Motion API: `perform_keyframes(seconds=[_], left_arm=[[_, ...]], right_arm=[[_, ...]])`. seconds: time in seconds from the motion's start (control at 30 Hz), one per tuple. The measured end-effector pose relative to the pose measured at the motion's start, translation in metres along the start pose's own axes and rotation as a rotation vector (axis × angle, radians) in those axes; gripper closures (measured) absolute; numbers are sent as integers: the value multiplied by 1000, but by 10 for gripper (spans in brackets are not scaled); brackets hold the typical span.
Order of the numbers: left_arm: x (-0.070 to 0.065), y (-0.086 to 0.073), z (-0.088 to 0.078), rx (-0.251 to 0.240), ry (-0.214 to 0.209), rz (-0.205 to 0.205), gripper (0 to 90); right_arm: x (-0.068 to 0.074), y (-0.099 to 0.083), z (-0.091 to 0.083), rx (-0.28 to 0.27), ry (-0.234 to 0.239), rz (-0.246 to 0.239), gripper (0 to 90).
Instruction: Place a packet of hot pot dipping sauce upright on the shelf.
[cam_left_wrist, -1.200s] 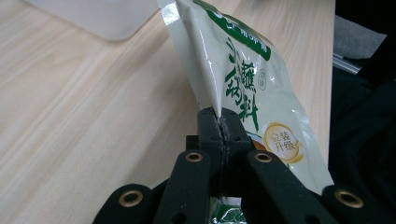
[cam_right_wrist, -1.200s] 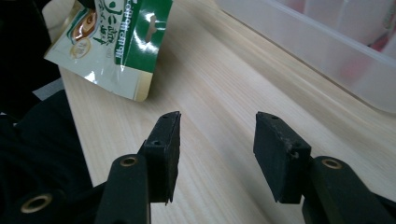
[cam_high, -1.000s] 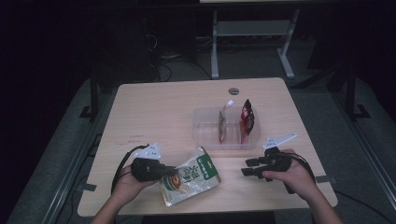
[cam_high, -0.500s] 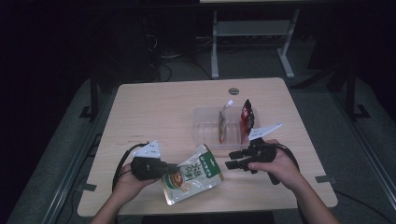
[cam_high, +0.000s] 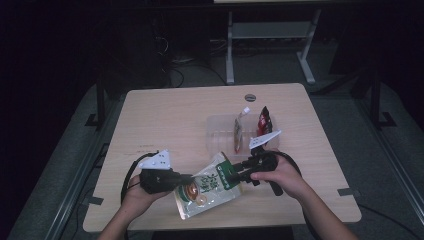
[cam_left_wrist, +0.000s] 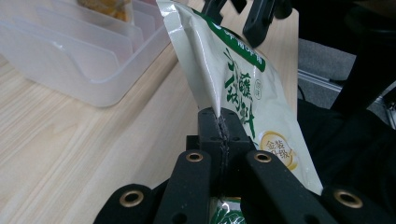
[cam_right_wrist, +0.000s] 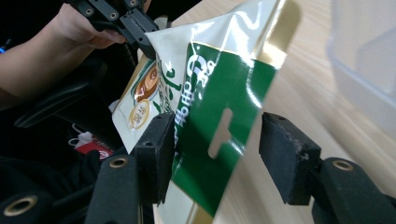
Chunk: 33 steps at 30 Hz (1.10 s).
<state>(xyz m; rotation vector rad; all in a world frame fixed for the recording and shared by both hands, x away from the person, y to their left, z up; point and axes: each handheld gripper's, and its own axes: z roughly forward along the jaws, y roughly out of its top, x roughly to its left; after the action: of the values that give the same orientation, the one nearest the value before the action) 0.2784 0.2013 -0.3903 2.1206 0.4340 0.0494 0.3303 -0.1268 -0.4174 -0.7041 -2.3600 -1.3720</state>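
**High view: pouch held between two grippers at the counter's near edge**

High view, left to right. The left gripper (cam_high: 186, 177) is at the near left of the counter (cam_high: 165, 120), its fingers clamped together on the edge of a green-and-white snack pouch (cam_high: 210, 187). The left gripper view confirms it: the fingers are pressed flat, the pouch (cam_left_wrist: 243, 88) rising from between them. The pouch is tilted, lifted off the counter on its far side. The right gripper (cam_high: 239, 172) is at the pouch's green top. In the right gripper view, its fingers (cam_right_wrist: 156, 154) stand apart and have just been opening; the green header sits between them, left finger close against it, right finger clear. Just beyond is a clear slotted tray (cam_high: 220, 131) with two packets upright in it.
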Motion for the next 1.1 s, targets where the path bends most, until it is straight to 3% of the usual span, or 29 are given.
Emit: perform_keyframes(seconds=[0.17, 0.5, 0.8, 1.1], left_arm=[[-1, 1, 2, -6, -6, -1, 898], [1, -2, 5, 12, 7, -6, 897], [3, -3, 7, 5, 37, -2, 896], [3, -3, 10, -8, 30, 5, 894]], right_arm=[[1, 1, 10, 15, 31, 2, 462], [3, 0, 12, 25, 35, -17, 574], [7, 2, 9, 26, 50, -26, 757], [9, 2, 6, 29, 47, -16, 880]])
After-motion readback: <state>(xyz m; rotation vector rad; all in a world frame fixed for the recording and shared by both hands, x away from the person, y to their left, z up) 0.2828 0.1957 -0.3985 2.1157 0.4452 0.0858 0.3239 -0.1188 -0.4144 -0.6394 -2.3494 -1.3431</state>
